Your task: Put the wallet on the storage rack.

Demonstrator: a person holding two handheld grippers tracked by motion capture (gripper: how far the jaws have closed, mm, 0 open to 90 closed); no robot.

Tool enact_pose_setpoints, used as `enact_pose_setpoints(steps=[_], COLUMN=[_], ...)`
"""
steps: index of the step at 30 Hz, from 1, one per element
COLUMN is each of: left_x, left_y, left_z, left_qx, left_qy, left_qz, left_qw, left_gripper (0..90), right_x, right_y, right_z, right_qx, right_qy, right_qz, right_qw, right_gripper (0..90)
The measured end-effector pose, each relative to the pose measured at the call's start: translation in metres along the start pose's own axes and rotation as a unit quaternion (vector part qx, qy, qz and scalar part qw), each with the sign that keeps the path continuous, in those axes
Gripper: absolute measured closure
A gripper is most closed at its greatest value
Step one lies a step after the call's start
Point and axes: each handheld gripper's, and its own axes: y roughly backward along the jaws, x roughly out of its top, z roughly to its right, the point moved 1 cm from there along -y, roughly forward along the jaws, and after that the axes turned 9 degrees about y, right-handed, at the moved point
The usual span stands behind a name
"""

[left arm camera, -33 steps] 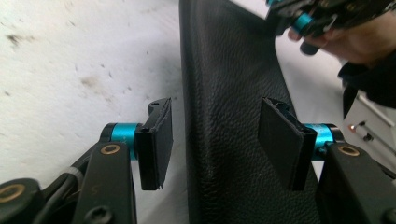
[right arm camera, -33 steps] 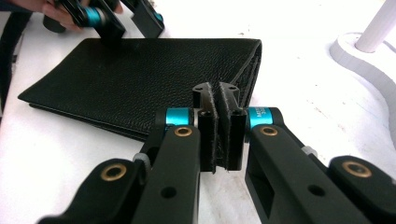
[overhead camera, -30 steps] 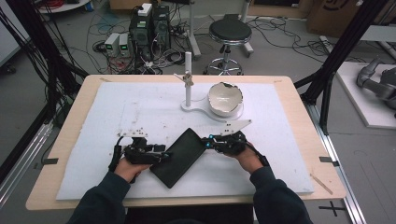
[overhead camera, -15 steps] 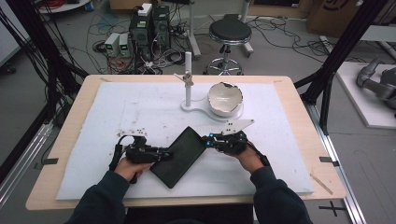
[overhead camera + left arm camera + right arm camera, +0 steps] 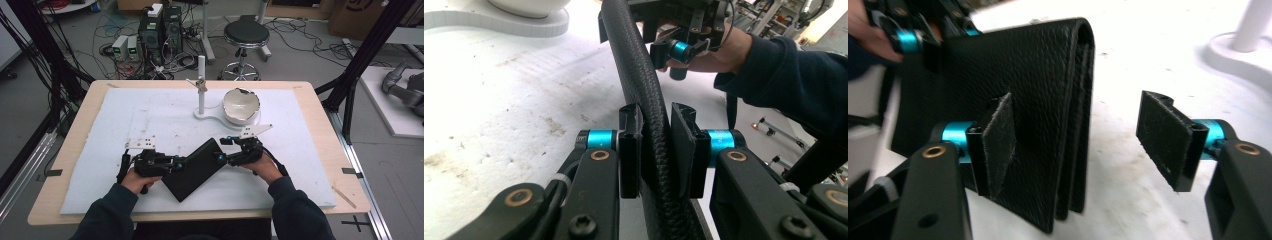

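A black leather wallet (image 5: 196,169) lies slantwise on the white mat near the table's front. My left gripper (image 5: 176,164) is at its left edge. In the left gripper view, both pads (image 5: 631,150) of the left gripper (image 5: 656,150) press on the folded wallet (image 5: 636,75). My right gripper (image 5: 223,157) is at the wallet's upper right corner. In the right gripper view the right gripper (image 5: 1080,145) stands open around the wallet (image 5: 1038,70). Its left pad (image 5: 998,140) lies against the leather. Its right pad is well clear of the leather.
A white bowl (image 5: 241,106) with a chipped rim rests on a white stand base, next to an upright white post (image 5: 201,85), at the back middle of the mat (image 5: 150,115). The wooden table edge (image 5: 345,165) runs close on the right.
The left gripper has crept slightly to the right along the wallet. The right hand and the wallet stay about where they were.
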Motion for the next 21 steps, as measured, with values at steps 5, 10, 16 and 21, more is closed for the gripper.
enact_pose_setpoints(steps=[5, 10, 16, 21], left_x=[0.003, 0.006, 0.007, 0.013], left_y=[-0.004, -0.005, -0.005, 0.007], left_z=[0.006, 0.012, 0.013, 0.010], left_qx=[0.004, 0.032, 0.064, 0.131], left_qy=[-0.023, -0.046, -0.052, -0.046], left_qz=[-0.001, -0.003, 0.004, 0.044], left_qw=[0.9997, 0.9984, 0.9966, 0.9894], left_gripper=[74.9, 75.2, 73.3, 63.6], right_x=[0.001, 0.003, 0.005, 0.006], right_y=[-0.009, -0.012, -0.003, 0.002], right_z=[-0.008, -0.011, -0.007, -0.002], right_qx=[0.046, 0.047, 0.057, 0.057], right_qy=[-0.004, 0.009, -0.005, -0.026], right_qz=[0.006, -0.012, -0.006, -0.010], right_qw=[0.9989, 0.9988, 0.9983, 0.9980], right_gripper=[32.0, 41.6, 57.7, 65.1])
